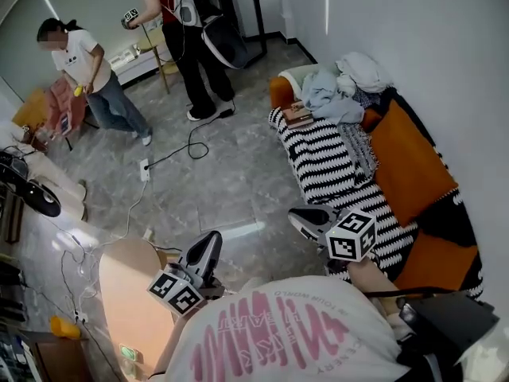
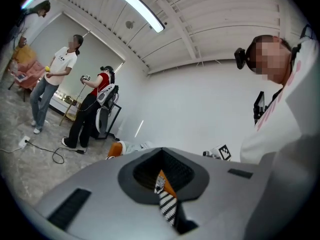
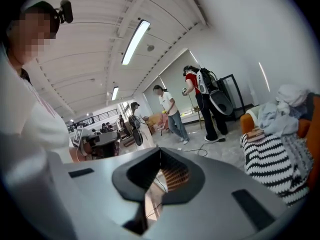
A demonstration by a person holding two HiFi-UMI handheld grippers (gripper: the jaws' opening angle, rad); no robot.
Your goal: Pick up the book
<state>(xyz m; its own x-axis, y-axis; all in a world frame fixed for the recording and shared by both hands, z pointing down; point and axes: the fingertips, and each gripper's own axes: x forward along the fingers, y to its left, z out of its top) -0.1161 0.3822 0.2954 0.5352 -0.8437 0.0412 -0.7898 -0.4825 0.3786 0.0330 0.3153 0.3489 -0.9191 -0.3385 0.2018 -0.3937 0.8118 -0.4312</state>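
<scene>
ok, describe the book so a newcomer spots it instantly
Find the orange fabric sofa along the white wall, draped with a black-and-white striped blanket. At its far end, the brown flat book lies on the blanket beside a heap of pale crumpled clothes. It is the only stiff, flat-edged thing there; everything around it is soft fabric.

Bright even light fr. ceiling tubes (image 2: 141, 9); fisheye warp w/ dark corners.

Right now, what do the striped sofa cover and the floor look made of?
Striped cover: soft knitted or woven cloth, matte; it drapes and wrinkles over the seat. Floor: probably polished stone or tile; grey marbling, glossy light streak.
</scene>
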